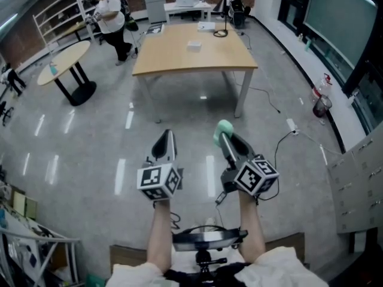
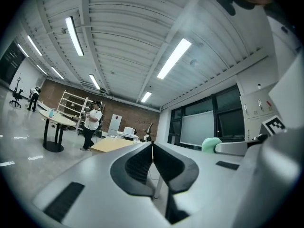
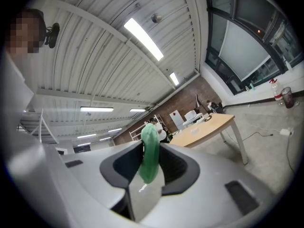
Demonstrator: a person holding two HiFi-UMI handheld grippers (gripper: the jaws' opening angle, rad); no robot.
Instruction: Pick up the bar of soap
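Hand-held grippers, two: left hand-held gripper (image 1: 165,136) and right hand-held gripper (image 1: 227,139), each with one marker cube, carried side by side on two bare forearms above a glossy grey floor (image 1: 90,154). Soap, one: a pale green bar (image 1: 224,125), off the floor and clear of every surface, well apart from the nearest worktop. Left hand-held gripper: jaws brought fully together, pads meeting along a single seam, nothing between them. Right hand-held gripper: jaws partly apart and clamped on the soap, one pad against each broad face; in the right gripper view the bar stands edge-on and upright, its rounded top rising past the jaw tips. Worktops, three: one rectangular wooden worktop (image 1: 179,55) ahead, carrying a small white box (image 1: 193,44) and a few other small flat items; one round worktop (image 1: 66,61) on a black pedestal to the left; one white worktop (image 1: 179,8) at the far wall, bearing a pale boxy machine. Shelf rack, one (image 1: 60,14), white, at far left. Persons, two: one in a white top (image 1: 111,17) by the rack, one at the left edge (image 1: 11,78). Bottle, one (image 1: 322,103), on the floor by the right-hand windows.
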